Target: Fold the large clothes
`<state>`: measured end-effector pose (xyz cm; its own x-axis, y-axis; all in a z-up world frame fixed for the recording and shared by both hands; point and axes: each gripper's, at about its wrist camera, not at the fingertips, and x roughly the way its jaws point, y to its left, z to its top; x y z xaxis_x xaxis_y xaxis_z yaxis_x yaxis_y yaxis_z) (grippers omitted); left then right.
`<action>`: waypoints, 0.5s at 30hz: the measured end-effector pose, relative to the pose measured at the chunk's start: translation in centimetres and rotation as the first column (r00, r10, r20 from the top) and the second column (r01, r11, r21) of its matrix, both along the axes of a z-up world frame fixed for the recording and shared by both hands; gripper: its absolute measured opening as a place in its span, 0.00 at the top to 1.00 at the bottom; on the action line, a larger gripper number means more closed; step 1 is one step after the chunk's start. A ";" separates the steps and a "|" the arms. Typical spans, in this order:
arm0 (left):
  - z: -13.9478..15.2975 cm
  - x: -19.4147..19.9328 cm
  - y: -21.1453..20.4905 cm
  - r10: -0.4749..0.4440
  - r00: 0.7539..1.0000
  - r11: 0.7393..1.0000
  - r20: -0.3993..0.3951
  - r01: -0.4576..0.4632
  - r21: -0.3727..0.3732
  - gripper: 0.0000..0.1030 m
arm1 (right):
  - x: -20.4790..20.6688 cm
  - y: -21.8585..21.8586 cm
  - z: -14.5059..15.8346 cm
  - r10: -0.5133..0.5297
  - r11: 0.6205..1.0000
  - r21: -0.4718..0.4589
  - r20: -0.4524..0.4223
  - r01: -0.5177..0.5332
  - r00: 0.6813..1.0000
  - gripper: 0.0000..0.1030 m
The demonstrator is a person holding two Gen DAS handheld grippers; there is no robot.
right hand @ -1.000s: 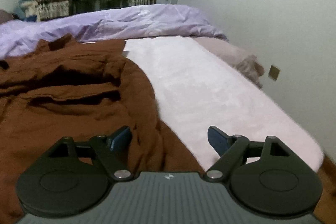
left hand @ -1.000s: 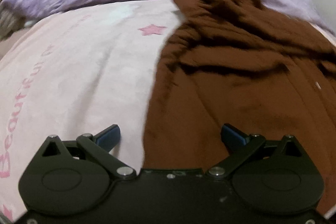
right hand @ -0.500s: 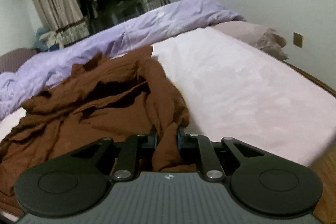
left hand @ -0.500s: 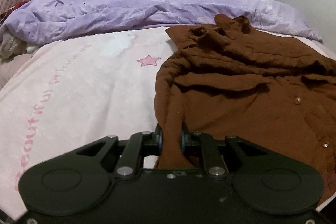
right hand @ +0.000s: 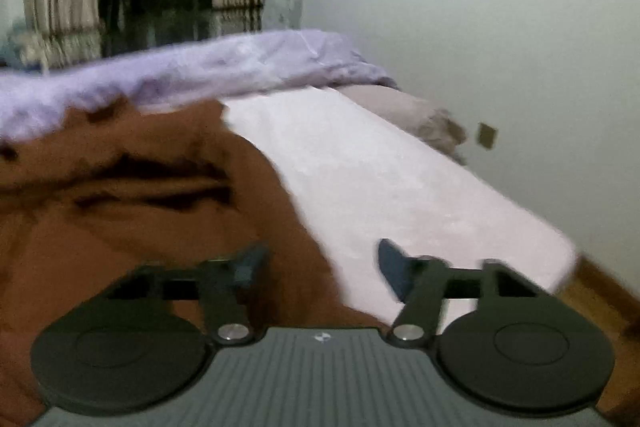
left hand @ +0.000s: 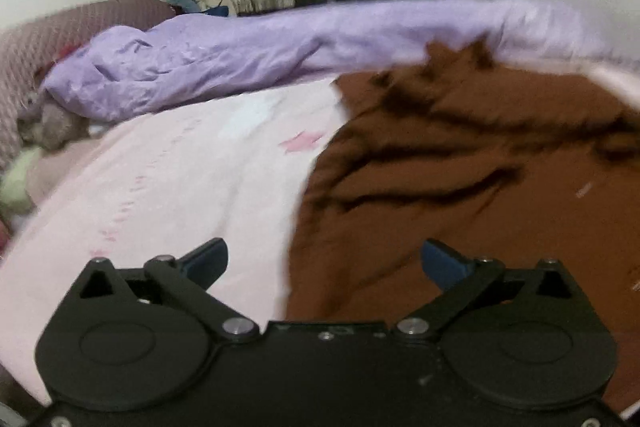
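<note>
A large brown buttoned garment point(left hand: 460, 179) lies rumpled on the pink bed sheet point(left hand: 180, 179). In the left wrist view its left edge runs between my fingers. My left gripper point(left hand: 324, 261) is open and empty just above that edge. In the right wrist view the garment point(right hand: 132, 211) fills the left half, with its right edge near my right gripper point(right hand: 320, 261), which is open and empty above the hem. Both views are motion-blurred.
A lilac duvet point(left hand: 248, 55) is bunched across the far side of the bed. Pillows and a soft toy point(left hand: 52, 123) lie at the left. The white wall point(right hand: 500, 67) and wooden floor point(right hand: 600, 307) are to the right of the bed edge.
Half a second ago both grippers were shut on the garment's near edge, lifted. Now both have opened and released it, and the garment lies lower on the bed.
</note>
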<state>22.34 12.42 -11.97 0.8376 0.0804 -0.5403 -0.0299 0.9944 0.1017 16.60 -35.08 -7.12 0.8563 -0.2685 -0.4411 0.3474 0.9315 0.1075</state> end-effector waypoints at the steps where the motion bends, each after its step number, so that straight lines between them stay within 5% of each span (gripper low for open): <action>1: 0.1 -0.1 -0.8 -0.021 1.000 0.999 -0.007 0.021 -0.041 0.00 | 0.0 0.6 0.3 0.070 0.996 0.052 0.036 -0.072 0.997 0.59; 3: -0.4 -0.2 -2.9 -0.077 0.997 0.995 -0.031 0.074 -0.073 0.00 | -0.1 3.0 0.6 0.144 0.989 0.019 0.109 -0.147 0.984 0.58; 6: -2.2 0.3 -6.3 -0.107 0.989 0.994 -0.098 0.103 -0.042 0.00 | 0.7 7.4 0.7 0.263 0.963 -0.076 0.064 -0.258 0.963 0.48; 9: -3.9 0.6 -8.8 -0.132 0.981 0.991 -0.144 0.135 0.006 0.00 | 1.9 9.9 -0.4 0.404 0.914 0.017 0.022 -0.405 0.914 0.49; 11: -4.7 0.6 -9.3 -0.124 0.981 0.991 -0.150 0.131 0.035 0.00 | 2.3 11.4 -1.2 0.430 0.903 0.034 -0.016 -0.429 0.903 0.49; 15: -5.2 1.4 -7.6 -0.131 0.979 0.991 -0.157 0.126 -0.038 0.00 | 3.2 11.9 -3.1 0.396 0.918 0.048 -0.095 -0.393 0.913 0.50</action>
<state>23.72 4.80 -17.20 0.7435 -0.0392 -0.6676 0.1124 0.9914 0.0670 19.83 -23.16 -10.20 0.8407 0.0951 -0.5331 -0.0372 0.9923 0.1182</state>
